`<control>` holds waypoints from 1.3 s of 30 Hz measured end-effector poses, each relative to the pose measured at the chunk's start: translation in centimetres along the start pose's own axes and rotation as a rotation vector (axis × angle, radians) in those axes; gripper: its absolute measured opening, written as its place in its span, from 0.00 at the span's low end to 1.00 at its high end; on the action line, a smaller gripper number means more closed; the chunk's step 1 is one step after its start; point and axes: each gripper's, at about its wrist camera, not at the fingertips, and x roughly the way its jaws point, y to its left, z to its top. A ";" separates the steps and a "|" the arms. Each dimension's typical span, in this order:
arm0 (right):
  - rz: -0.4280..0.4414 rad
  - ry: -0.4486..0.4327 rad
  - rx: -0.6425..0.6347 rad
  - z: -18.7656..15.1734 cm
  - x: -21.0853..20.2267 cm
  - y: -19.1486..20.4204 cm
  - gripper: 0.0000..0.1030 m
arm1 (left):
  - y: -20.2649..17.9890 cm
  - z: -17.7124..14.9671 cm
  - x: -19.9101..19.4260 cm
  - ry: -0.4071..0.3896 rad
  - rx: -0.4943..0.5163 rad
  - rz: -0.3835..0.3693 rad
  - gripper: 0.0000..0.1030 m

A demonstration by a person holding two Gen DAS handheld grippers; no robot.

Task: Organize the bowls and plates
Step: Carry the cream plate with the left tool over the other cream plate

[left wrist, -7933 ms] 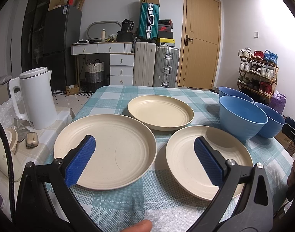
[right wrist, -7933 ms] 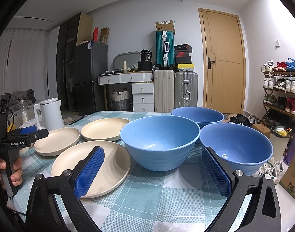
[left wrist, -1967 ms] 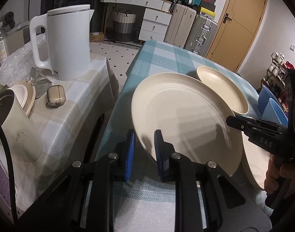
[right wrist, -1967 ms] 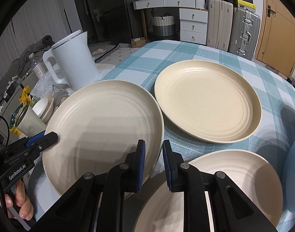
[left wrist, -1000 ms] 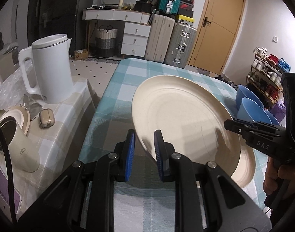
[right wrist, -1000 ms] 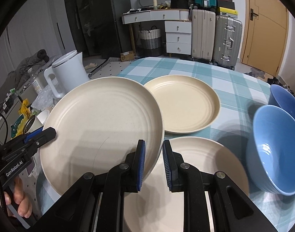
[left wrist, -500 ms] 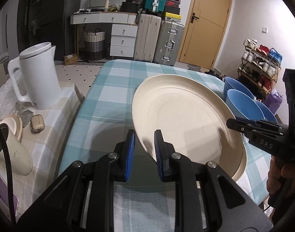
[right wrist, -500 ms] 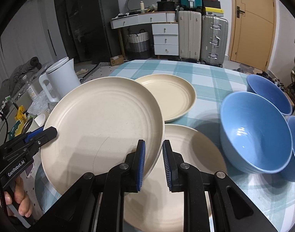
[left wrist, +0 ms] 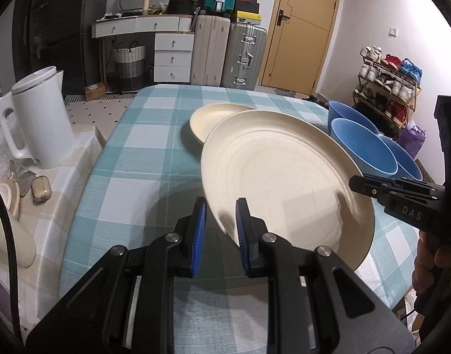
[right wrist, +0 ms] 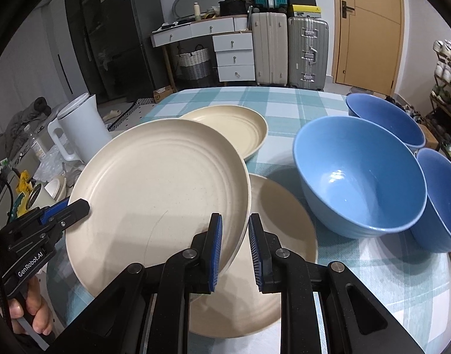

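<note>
A cream plate (left wrist: pixel 284 177) (right wrist: pixel 157 194) hangs tilted above the checked table, held at opposite rims. My left gripper (left wrist: pixel 221 206) is shut on its near-left rim, and my right gripper (right wrist: pixel 234 224) is shut on its right rim. Partly under the held plate, a second cream plate (right wrist: pixel 284 221) lies flat on the cloth. A third cream plate (right wrist: pixel 237 126) (left wrist: pixel 213 115) rests farther back. Three blue bowls stand at the right: a large near one (right wrist: pixel 361 174), one behind it (right wrist: pixel 385 121) and one at the edge (right wrist: pixel 441 194).
A white kettle (left wrist: pixel 39 121) (right wrist: pixel 81 126) stands on a side table at the left with a mug (left wrist: pixel 10 236) and small items. Beyond the table (left wrist: pixel 137 162) are drawers, suitcases, a door and a shoe rack (left wrist: pixel 387 79). A hand (right wrist: pixel 27 306) grips the left tool's handle.
Both grippers have carried the held plate rightward across the table, over the near flat plate. The blue bowls have come closer into view and the kettle has slid leftward.
</note>
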 end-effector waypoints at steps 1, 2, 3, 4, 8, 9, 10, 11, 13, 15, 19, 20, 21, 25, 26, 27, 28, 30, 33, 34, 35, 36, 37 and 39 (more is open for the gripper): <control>-0.004 0.001 0.003 -0.2 0.0 -0.2 0.18 | -0.1 -0.1 0.2 0.003 0.003 -0.001 0.17; -0.009 0.001 0.006 -0.3 0.0 -0.3 0.18 | -0.4 -0.2 0.4 0.007 0.007 -0.001 0.17; -0.013 0.003 0.008 -0.5 0.1 -0.4 0.18 | -0.7 -0.3 0.5 0.009 0.014 0.001 0.17; -0.015 0.005 0.011 -0.7 0.1 -0.6 0.18 | -0.9 -0.4 0.7 0.010 0.019 0.004 0.17; -0.031 0.014 0.022 -1.2 0.3 -1.4 0.18 | -1.9 -0.6 1.2 0.012 0.045 0.010 0.17; -0.035 0.015 0.025 -1.3 0.2 -1.6 0.18 | -2.2 -0.7 1.3 0.011 0.052 0.010 0.17; -0.040 0.014 0.026 -1.4 0.2 -1.8 0.18 | -2.5 -0.8 1.5 0.012 0.057 0.009 0.17; -0.046 0.013 0.027 -1.5 0.1 -2.0 0.19 | -2.7 -0.8 1.7 0.016 0.064 0.008 0.17; -0.052 0.014 0.035 -1.7 -0.1 -2.0 0.19 | -2.8 -0.9 2.0 0.021 0.070 0.006 0.17; -0.057 0.016 0.042 -1.9 -0.1 -2.4 0.19 | -3.2 -1.1 2.5 0.030 0.077 0.003 0.17; -0.066 0.022 0.053 -2.5 0.1 -3.0 0.19 | -3.6 -1.4 3.1 0.042 0.085 -0.001 0.17; -0.068 0.024 0.056 -2.7 0.2 -3.0 0.19 | -3.8 -1.5 3.2 0.043 0.089 0.000 0.17; -0.071 0.025 0.058 -2.8 0.1 -3.1 0.19 | -4.0 -1.6 3.3 0.046 0.093 0.003 0.17; -0.088 0.026 0.054 -2.9 0.4 -3.2 0.19 | -4.5 -1.9 3.8 0.053 0.108 0.009 0.17; -0.089 0.026 0.056 -2.8 0.5 -3.3 0.19 | -4.4 -1.9 4.1 0.056 0.113 0.012 0.17; -0.090 0.027 0.059 -2.8 0.5 -3.4 0.19 | -4.6 -2.0 4.3 0.059 0.116 0.012 0.17; -0.091 0.030 0.063 -2.9 0.6 -3.4 0.19 | -4.7 -2.1 4.5 0.063 0.119 0.011 0.17; -0.093 0.032 0.066 -3.0 0.7 -3.6 0.19 | -4.8 -2.3 4.8 0.069 0.120 0.010 0.17; -0.106 0.038 0.061 -3.2 0.9 -3.6 0.19 | -4.8 -2.4 5.3 0.078 0.128 0.017 0.17; -0.113 0.040 0.059 -3.2 1.0 -3.6 0.19 | -4.9 -2.4 5.5 0.079 0.130 0.020 0.17; -0.117 0.041 0.057 -3.3 1.0 -3.6 0.19 | -4.9 -2.4 5.7 0.080 0.132 0.021 0.17; -0.121 0.042 0.057 -3.3 1.0 -3.6 0.19 | -5.0 -2.4 5.9 0.082 0.137 0.025 0.17; -0.124 0.042 0.058 -3.3 1.1 -3.7 0.19 | -5.3 -2.4 5.8 0.082 0.141 0.027 0.17; -0.130 0.041 0.058 -3.3 1.2 -3.8 0.19 | -5.5 -2.5 6.1 0.085 0.147 0.024 0.17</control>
